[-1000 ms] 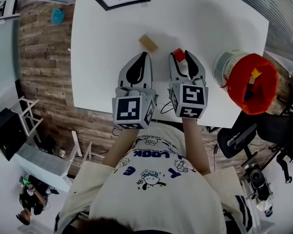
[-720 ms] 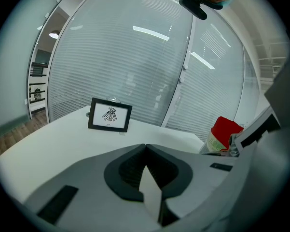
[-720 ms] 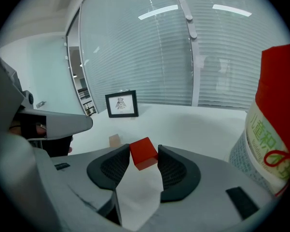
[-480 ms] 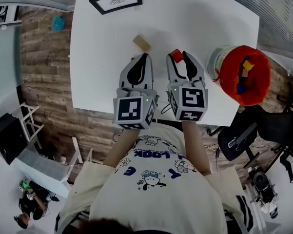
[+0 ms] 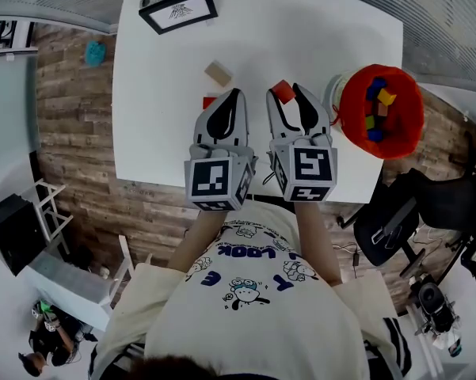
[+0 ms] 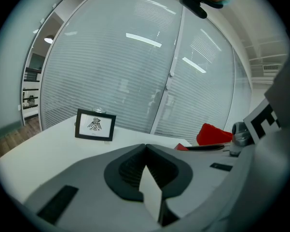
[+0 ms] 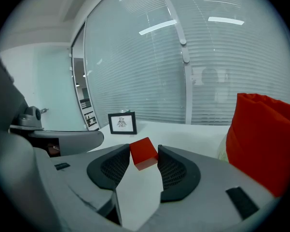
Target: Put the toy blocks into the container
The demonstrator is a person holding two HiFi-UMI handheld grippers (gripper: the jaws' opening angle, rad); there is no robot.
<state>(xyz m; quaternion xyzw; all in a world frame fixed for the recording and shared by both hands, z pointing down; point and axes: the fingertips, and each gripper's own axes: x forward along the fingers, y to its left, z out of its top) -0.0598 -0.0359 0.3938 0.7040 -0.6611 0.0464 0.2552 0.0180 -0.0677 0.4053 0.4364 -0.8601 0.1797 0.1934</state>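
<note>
Head view: white table [image 5: 301, 46], red container [image 5: 410, 133], wood-plank floor [image 5: 71, 125].

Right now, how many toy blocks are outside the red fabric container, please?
3: a red cube in the right gripper, a tan wooden block on the white table, a red block beside the left gripper. Others may be hidden under the grippers.

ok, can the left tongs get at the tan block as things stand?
Probably yes. The tan block lies on the table just ahead of the left tongs, with nothing standing between them. The tongs are shut and empty, so they would need to open first.
</note>
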